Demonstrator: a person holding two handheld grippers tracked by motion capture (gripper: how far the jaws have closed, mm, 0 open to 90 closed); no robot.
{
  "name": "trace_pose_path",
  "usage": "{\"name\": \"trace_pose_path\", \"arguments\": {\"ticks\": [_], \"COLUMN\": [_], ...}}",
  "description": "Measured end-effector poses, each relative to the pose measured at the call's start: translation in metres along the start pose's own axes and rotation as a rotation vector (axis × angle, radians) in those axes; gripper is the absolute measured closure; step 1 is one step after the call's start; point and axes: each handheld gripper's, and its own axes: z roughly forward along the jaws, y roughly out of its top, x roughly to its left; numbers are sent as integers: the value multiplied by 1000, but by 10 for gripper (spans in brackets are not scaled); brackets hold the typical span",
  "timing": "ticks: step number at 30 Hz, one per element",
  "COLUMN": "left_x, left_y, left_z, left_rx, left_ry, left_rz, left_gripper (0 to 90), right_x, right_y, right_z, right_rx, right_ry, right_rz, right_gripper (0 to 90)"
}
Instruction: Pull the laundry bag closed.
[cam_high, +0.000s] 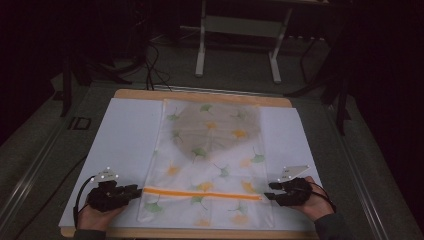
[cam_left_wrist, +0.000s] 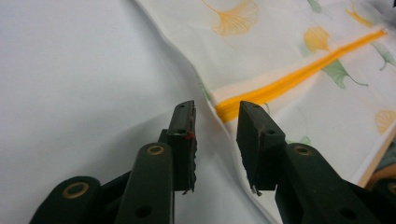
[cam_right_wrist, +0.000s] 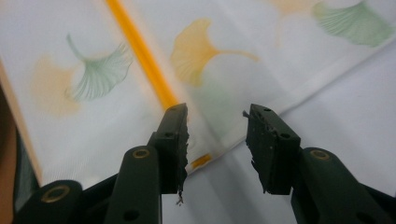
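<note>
Two claws, the left claw (cam_high: 136, 191) and right claw (cam_high: 268, 190), are held released beside the white ginkgo-printed cloth (cam_high: 210, 165), which is spread on the desk (cam_high: 125, 135), seemingly to free its orange-striped fold (cam_high: 200, 194).

Dim lab: desk frame (cam_high: 239, 37), cables (cam_high: 155, 65)

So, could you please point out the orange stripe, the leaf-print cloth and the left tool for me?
orange stripe (cam_high: 200, 194), high view, its middle.
leaf-print cloth (cam_high: 215, 150), high view, its centre.
left tool (cam_high: 136, 190), high view, between its fingertips.
</note>
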Motion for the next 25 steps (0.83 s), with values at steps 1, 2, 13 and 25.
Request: {"name": "trace_pose_path", "arguments": {"ticks": [1,2,13,25], "left_x": [1,1,3,14], "left_y": [0,0,-1,3], "left_z": [-1,-1,3,13], "left_rx": [-6,-15,-27,-76], "left_ry": [8,18,189,443], "left_rz": [-1,-1,29,2], "left_gripper": [656,653,566,468], "right_x": [-1,-2,-13,-20], "right_y": [-1,-3,-27,-39], "right_z": [0,0,7,13], "right_rx": [-18,-33,-205,-236], "right_ry": [-5,-12,-172,-305], "right_rz": [15,30,258,334], "right_gripper": [581,581,593,535]}}
